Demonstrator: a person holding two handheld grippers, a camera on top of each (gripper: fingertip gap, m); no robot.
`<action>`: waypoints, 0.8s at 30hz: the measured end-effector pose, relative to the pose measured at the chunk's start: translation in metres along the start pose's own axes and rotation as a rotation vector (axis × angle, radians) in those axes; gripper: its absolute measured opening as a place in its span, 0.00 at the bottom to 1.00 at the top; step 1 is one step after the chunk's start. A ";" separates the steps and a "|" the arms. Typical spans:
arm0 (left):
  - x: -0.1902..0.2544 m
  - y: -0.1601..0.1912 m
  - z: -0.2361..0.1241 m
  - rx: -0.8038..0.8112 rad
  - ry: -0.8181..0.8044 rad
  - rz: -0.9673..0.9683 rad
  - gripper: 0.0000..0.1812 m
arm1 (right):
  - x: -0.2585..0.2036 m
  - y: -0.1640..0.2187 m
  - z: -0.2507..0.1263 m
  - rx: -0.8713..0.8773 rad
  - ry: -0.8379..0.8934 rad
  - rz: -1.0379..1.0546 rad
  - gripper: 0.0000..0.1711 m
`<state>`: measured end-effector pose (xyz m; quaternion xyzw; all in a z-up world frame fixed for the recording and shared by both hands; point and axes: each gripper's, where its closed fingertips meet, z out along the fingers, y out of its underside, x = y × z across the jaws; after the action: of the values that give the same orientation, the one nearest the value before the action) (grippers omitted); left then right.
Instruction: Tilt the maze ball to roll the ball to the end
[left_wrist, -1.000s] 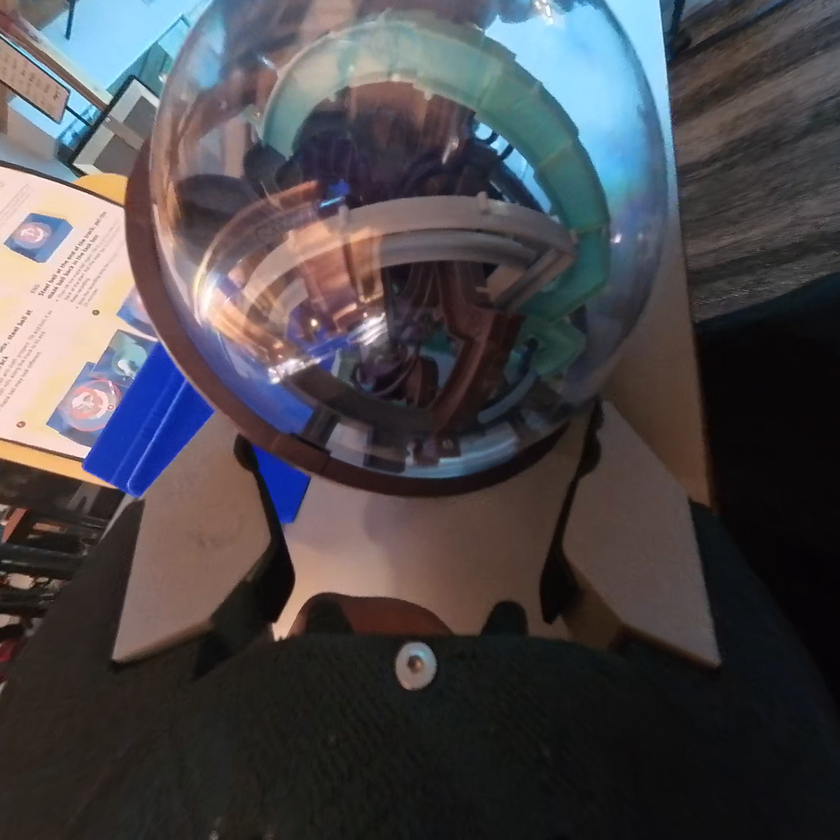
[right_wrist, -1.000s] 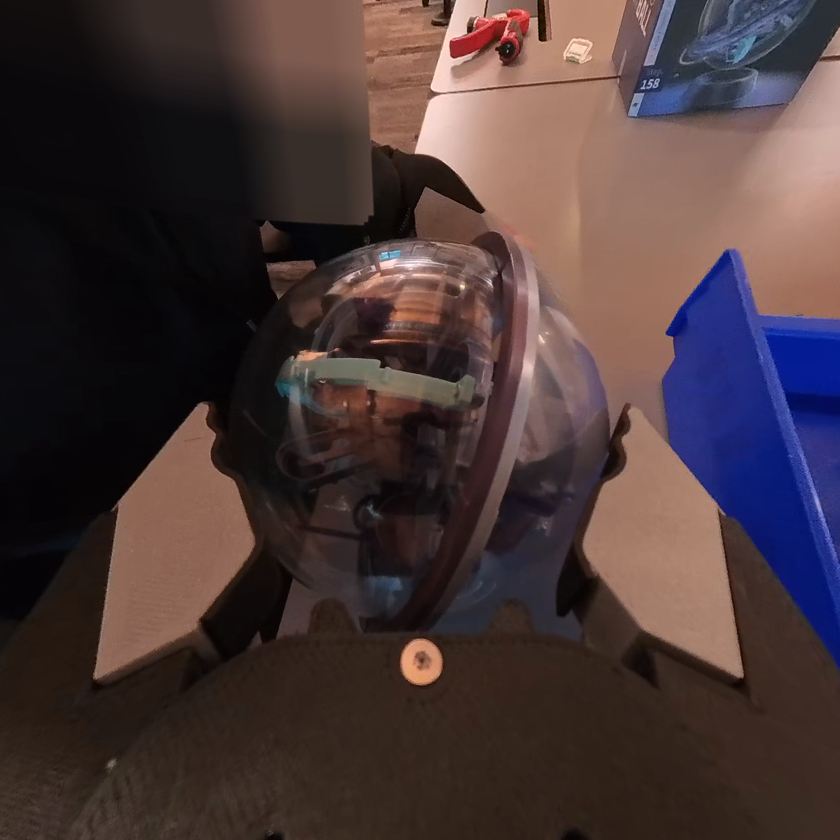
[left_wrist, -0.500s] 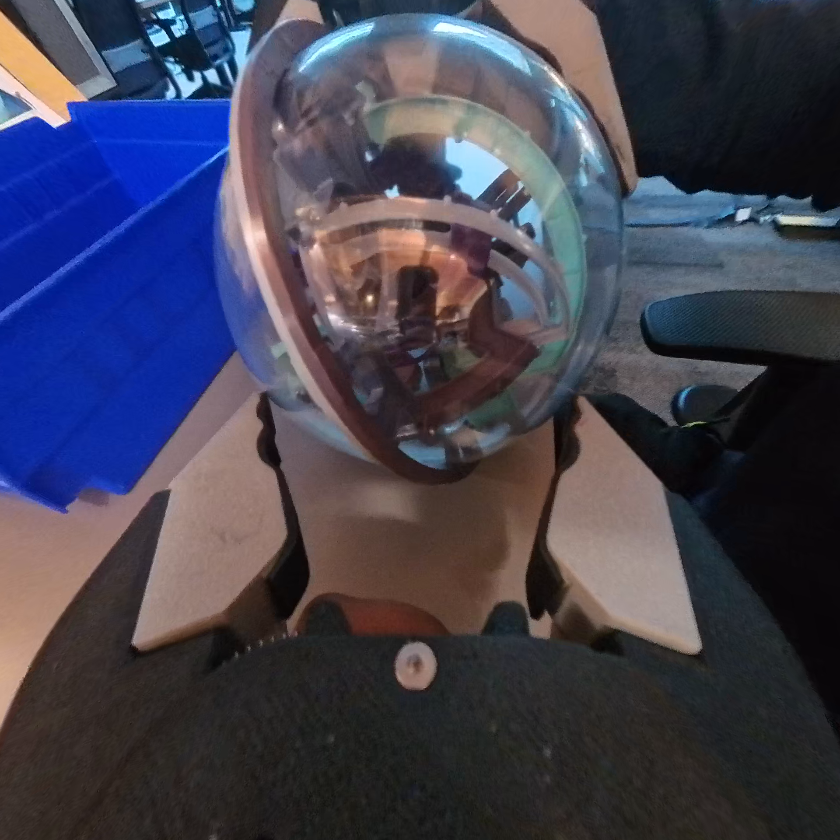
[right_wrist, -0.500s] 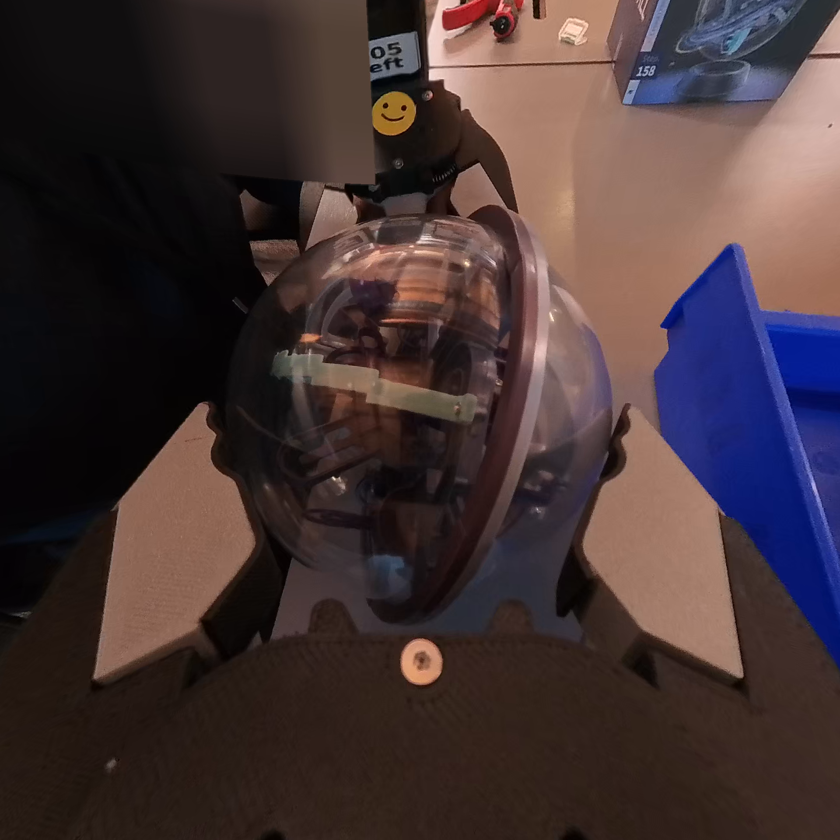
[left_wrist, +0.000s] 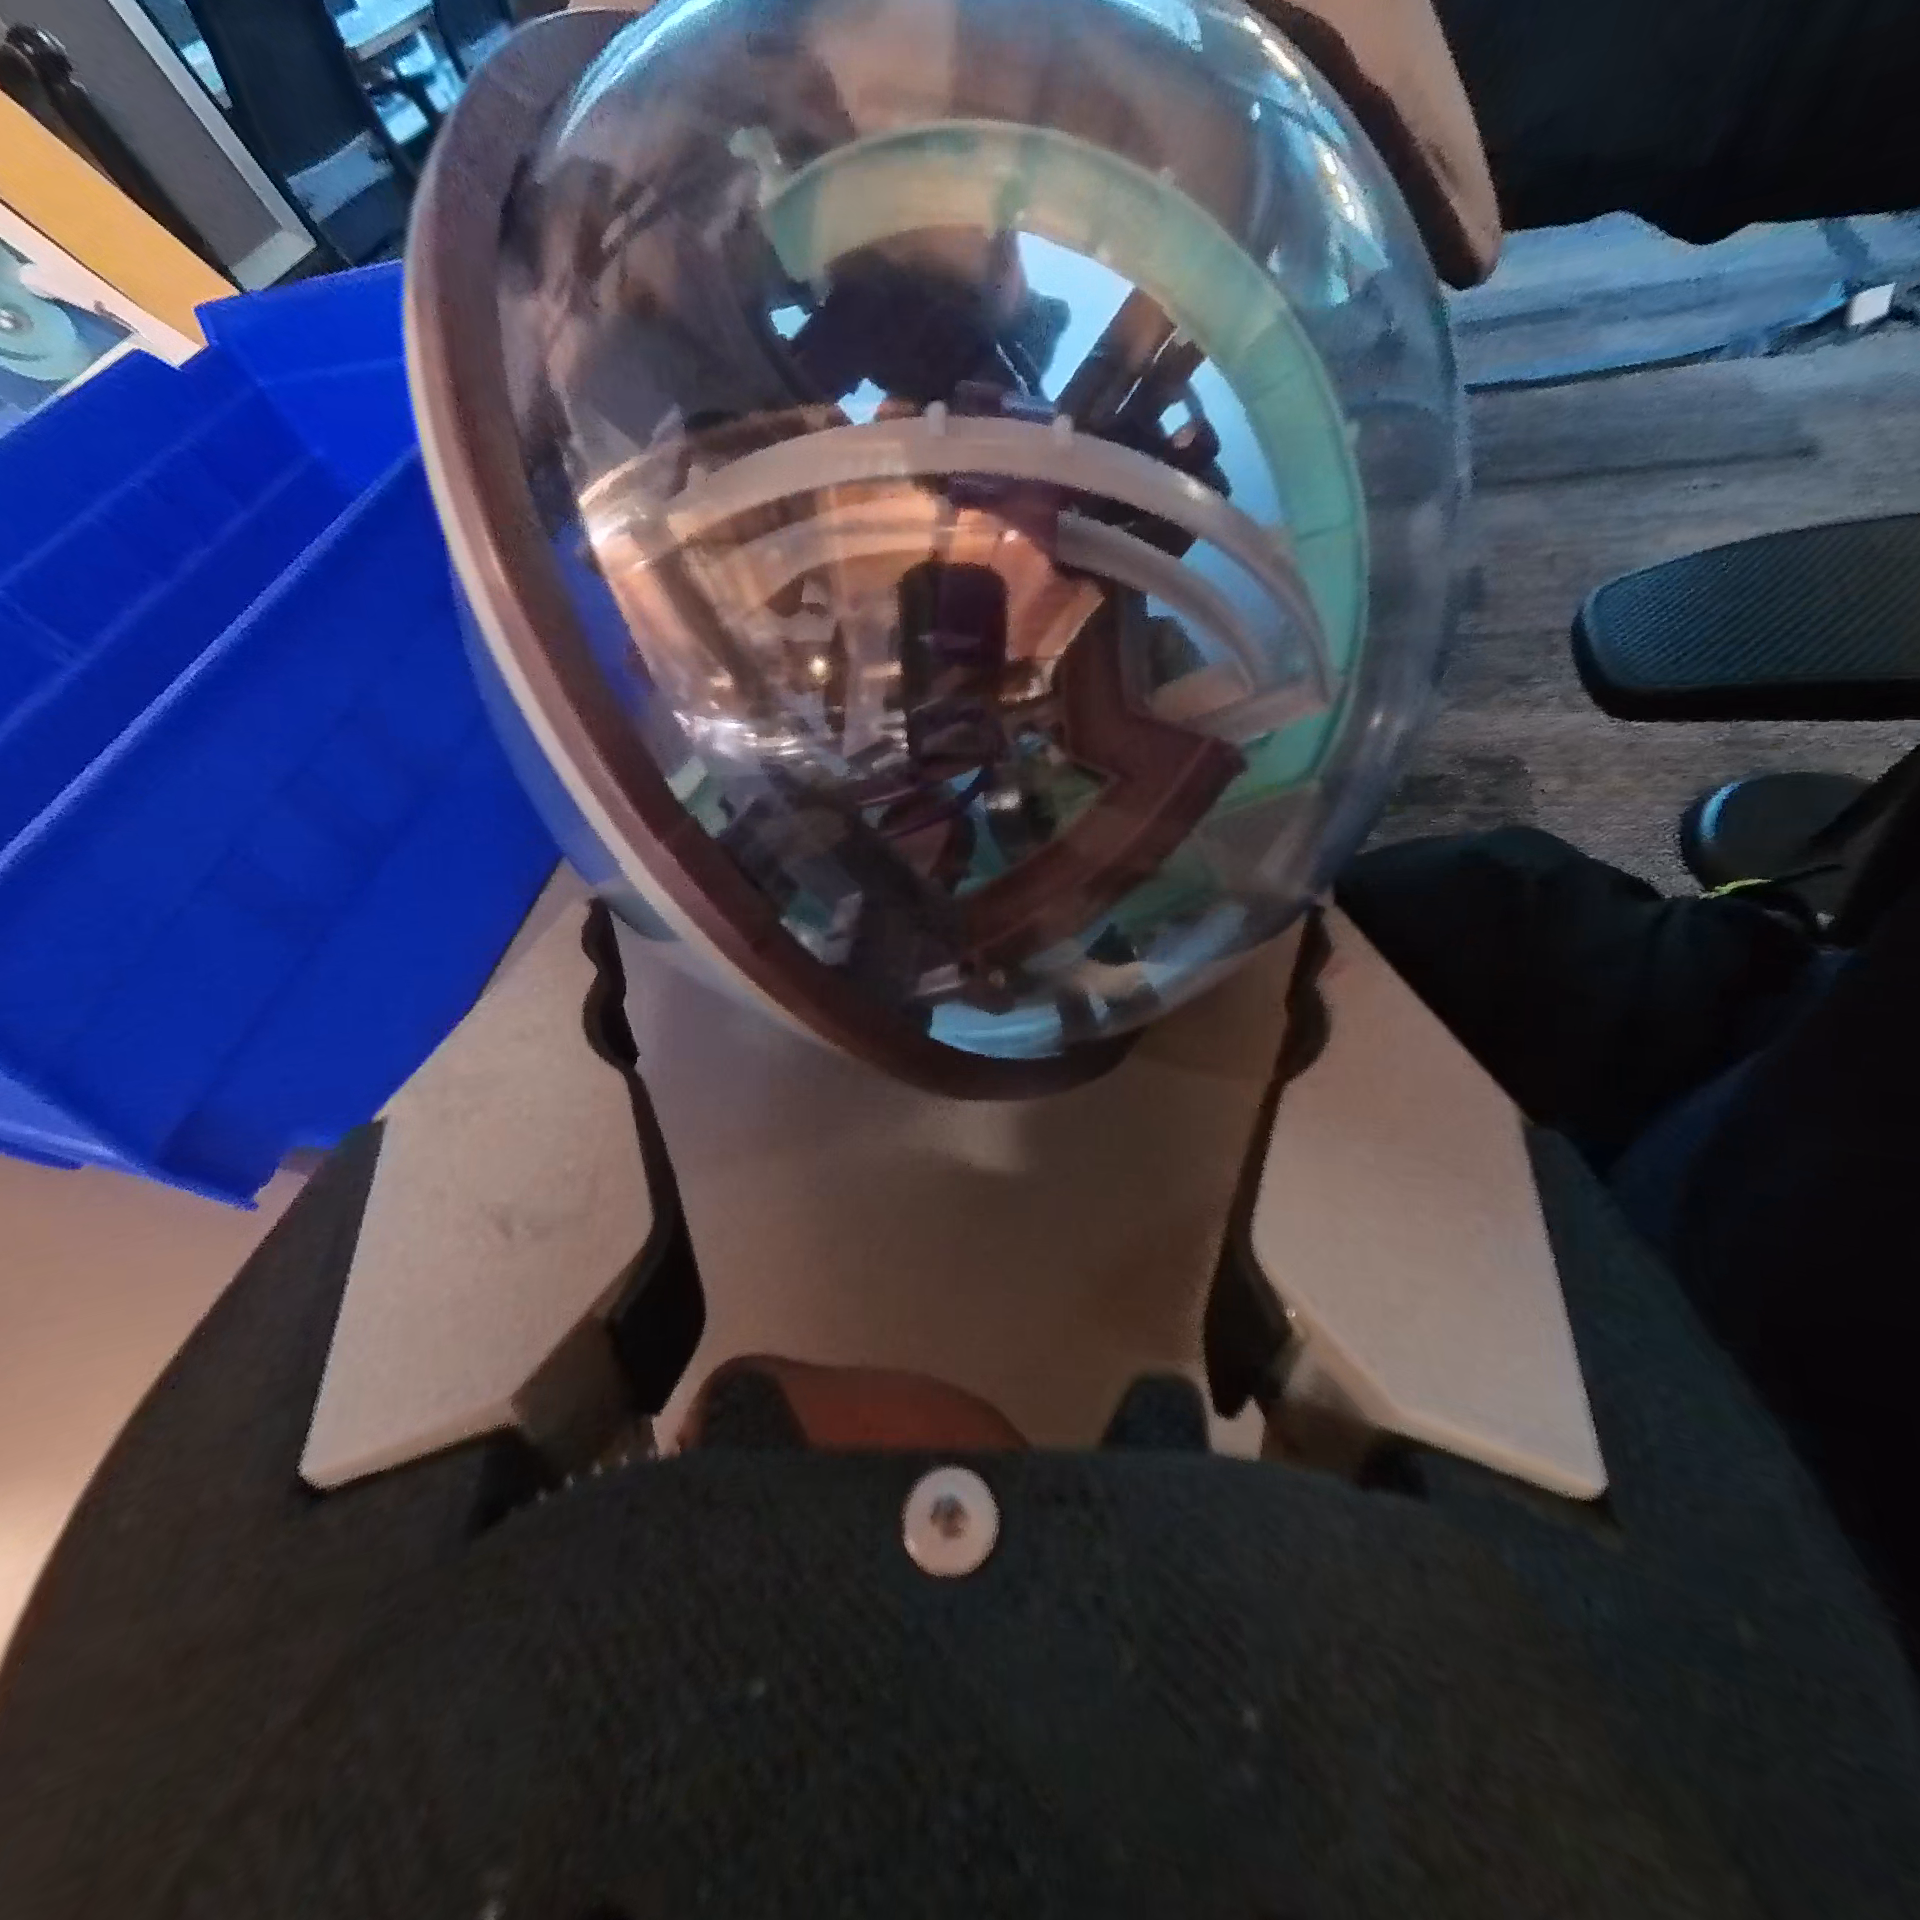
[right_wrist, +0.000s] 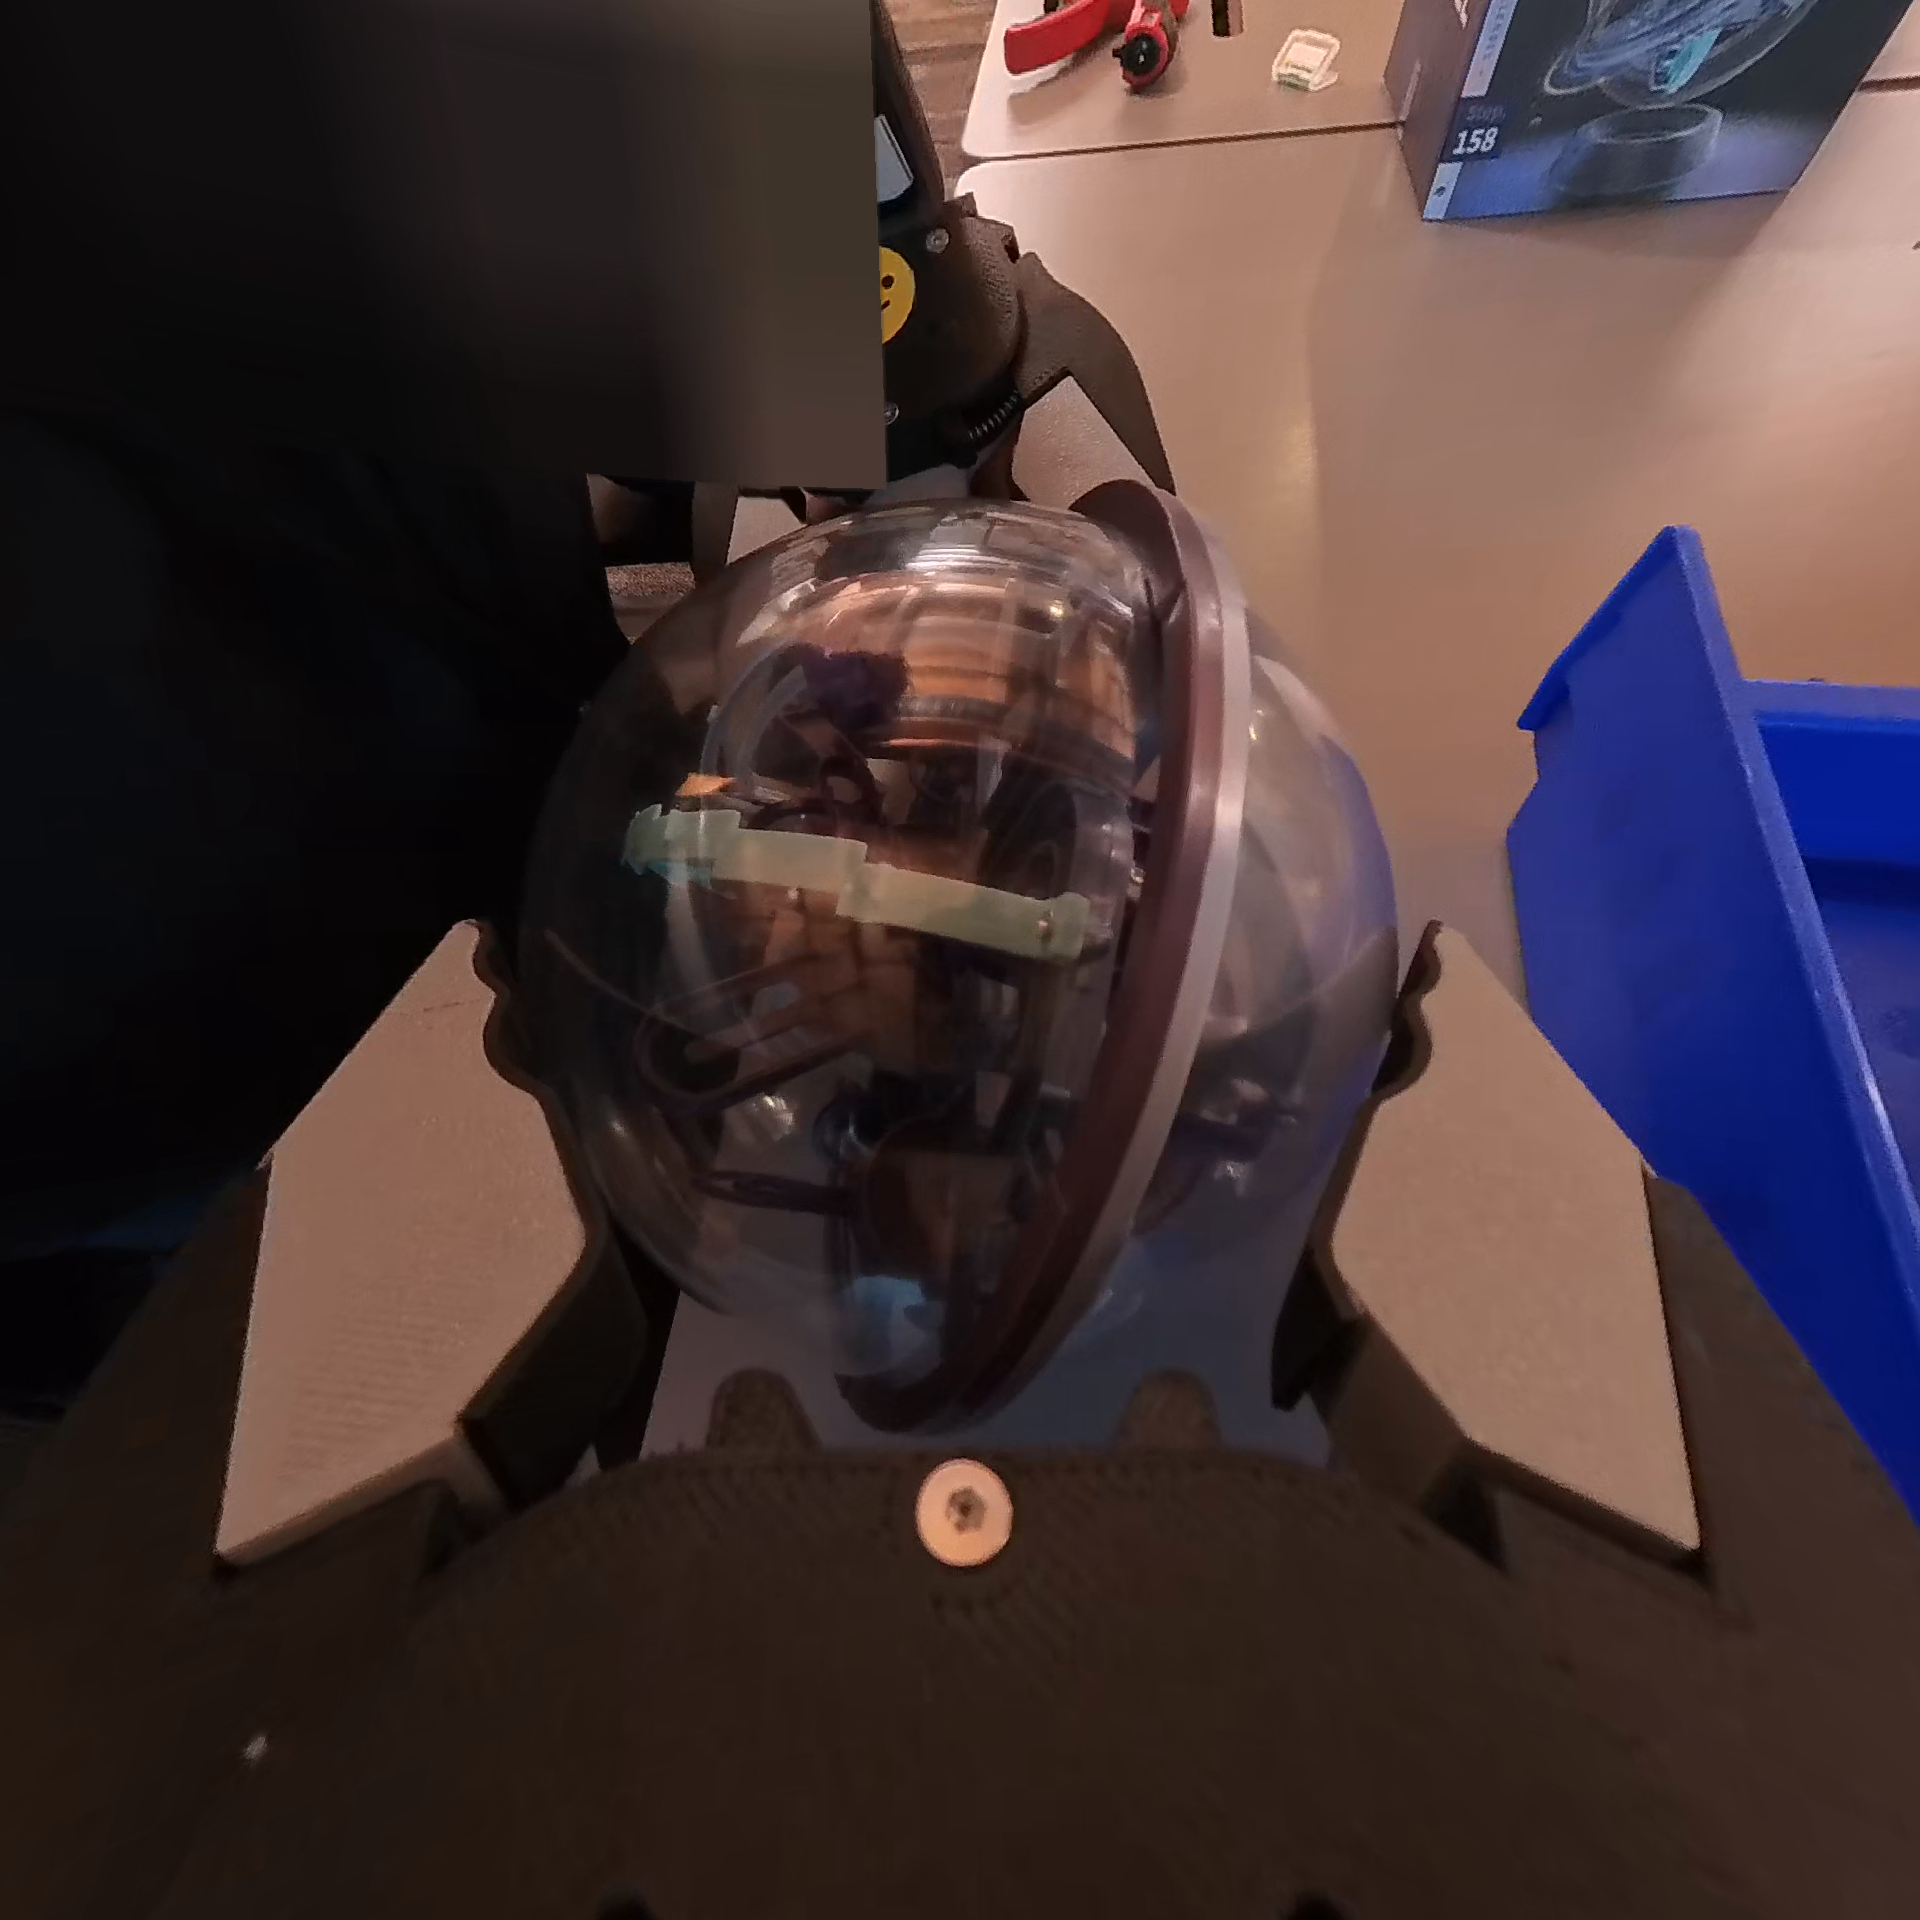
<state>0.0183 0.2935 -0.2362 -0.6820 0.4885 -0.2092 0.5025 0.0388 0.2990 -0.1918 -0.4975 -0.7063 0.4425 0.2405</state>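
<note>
The maze ball (left_wrist: 935, 520) is a clear sphere with a dark maroon rim around its middle and green, grey and brown tracks inside. It is held in the air between both grippers. My left gripper (left_wrist: 951, 935) is shut on its sides, with the rim running diagonally from upper left to bottom. My right gripper (right_wrist: 956, 956) is shut on the maze ball (right_wrist: 914, 935) from the opposite side. The left gripper (right_wrist: 966, 343) also shows behind the ball in the right wrist view. I cannot make out the small ball inside.
A blue bin (left_wrist: 208, 727) stands close beside the ball, also in the right wrist view (right_wrist: 1714, 935). The beige table (right_wrist: 1455, 416) carries a dark box (right_wrist: 1621, 104) and a red tool (right_wrist: 1091, 31) at the back. A chair armrest (left_wrist: 1745, 644) and a person's dark clothing are near.
Both grippers have turned the ball while holding it. The left view swung from the table edge and leaflet to the bin and chair; the rim now runs steeper. The left gripper came into the right view.
</note>
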 end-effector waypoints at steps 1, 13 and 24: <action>0.000 0.000 0.000 -0.001 0.002 0.000 0.69 | 0.000 0.000 0.000 -0.001 0.000 0.003 0.92; 0.015 -0.006 -0.016 0.062 0.255 -0.405 0.62 | -0.006 0.001 0.000 0.001 0.047 -0.020 0.92; 0.010 -0.014 0.000 0.079 0.242 -0.350 0.77 | -0.003 -0.003 0.004 0.011 0.040 0.000 0.92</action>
<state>0.0288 0.2850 -0.2256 -0.7063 0.4107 -0.3925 0.4224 0.0358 0.2940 -0.1912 -0.5048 -0.6990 0.4362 0.2575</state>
